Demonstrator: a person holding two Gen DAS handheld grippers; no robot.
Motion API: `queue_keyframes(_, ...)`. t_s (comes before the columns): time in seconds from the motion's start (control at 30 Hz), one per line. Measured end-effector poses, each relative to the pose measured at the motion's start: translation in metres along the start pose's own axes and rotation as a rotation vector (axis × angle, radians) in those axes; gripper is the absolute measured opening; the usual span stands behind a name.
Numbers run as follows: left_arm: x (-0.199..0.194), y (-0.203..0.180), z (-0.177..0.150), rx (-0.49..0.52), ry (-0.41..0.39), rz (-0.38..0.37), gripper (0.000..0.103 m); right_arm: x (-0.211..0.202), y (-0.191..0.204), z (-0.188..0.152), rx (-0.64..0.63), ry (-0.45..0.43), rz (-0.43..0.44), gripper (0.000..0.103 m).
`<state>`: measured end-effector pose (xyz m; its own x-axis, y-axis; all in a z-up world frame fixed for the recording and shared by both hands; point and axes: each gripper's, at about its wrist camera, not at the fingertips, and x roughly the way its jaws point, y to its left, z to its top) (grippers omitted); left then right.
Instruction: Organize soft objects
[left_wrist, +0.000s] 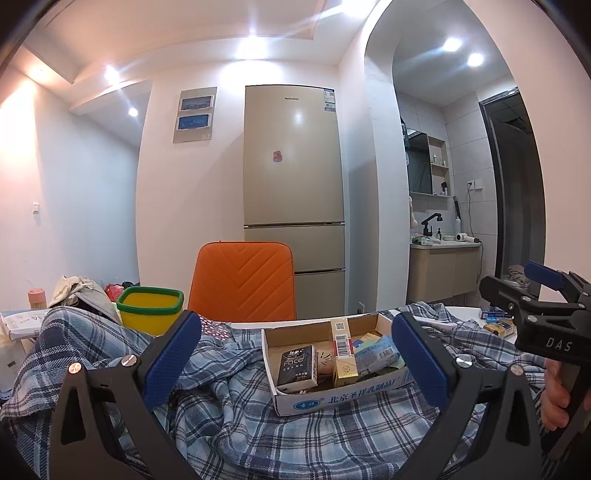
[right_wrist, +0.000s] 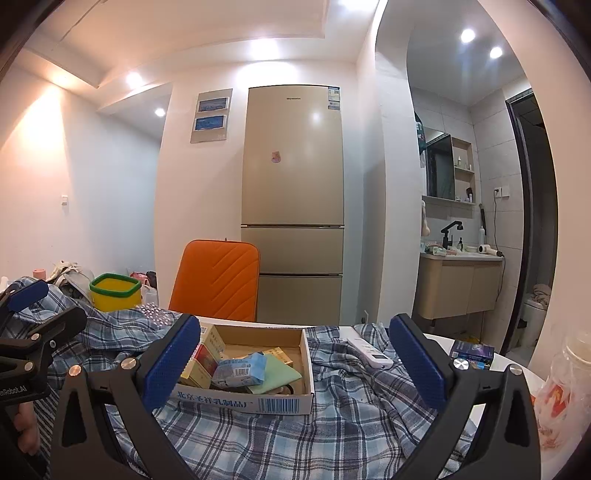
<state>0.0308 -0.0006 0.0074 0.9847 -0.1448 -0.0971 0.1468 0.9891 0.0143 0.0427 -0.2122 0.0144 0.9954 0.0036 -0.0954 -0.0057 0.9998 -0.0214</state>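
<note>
A blue plaid shirt (left_wrist: 236, 417) lies crumpled across the table; it also shows in the right wrist view (right_wrist: 332, 424). A shallow cardboard box (left_wrist: 369, 397) with small packets sits on it, also in the right wrist view (right_wrist: 258, 400). My left gripper (left_wrist: 295, 360) is open and empty, held above the shirt in front of the box. My right gripper (right_wrist: 295, 360) is open and empty, above the shirt near the box. The right gripper also shows at the right edge of the left wrist view (left_wrist: 535, 299).
A yellow bin with a green rim (left_wrist: 150, 309) and an orange chair (left_wrist: 243, 282) stand behind the table. A white remote (right_wrist: 369, 350) lies on the shirt. Small boxes (right_wrist: 474, 352) and a plastic bag (right_wrist: 565, 387) sit at the right.
</note>
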Motion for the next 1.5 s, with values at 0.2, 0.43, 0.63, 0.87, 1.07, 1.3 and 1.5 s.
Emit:
queue_keyframes(0.2,0.0007,0.0014,0.0009,0.001,0.007,-0.001,0.103,-0.0008,-0.0002,0.0005,-0.004,-0.002,0.001,0.103)
queue_keyframes(0.43,-0.0016,0.0035,0.0014,-0.005,-0.006,-0.002,0.103,-0.0007,-0.0003,0.0002,-0.002,0.0,0.001,0.103)
queue_keyframes(0.63,-0.0022,0.0025,0.0013,-0.004,-0.005,-0.001,0.103,-0.001,0.0,0.0004,-0.007,-0.004,0.002,0.103)
queue_keyframes(0.87,-0.001,0.0031,0.0014,-0.004,-0.005,0.002,0.103,-0.002,0.0007,0.0011,-0.014,-0.008,0.005,0.103)
queue_keyframes(1.07,-0.0021,0.0031,0.0011,-0.003,-0.002,0.003,0.103,-0.0017,0.0009,0.0007,-0.012,-0.006,0.007,0.103)
queue_keyframes(1.3,-0.0021,0.0033,0.0015,-0.002,0.0,0.004,0.103,-0.0017,0.0007,0.0007,-0.012,-0.006,0.007,0.103)
queue_keyframes(1.5,-0.0015,0.0029,0.0013,-0.001,-0.001,0.004,0.103,-0.0016,0.0006,0.0008,-0.013,-0.005,0.007,0.103)
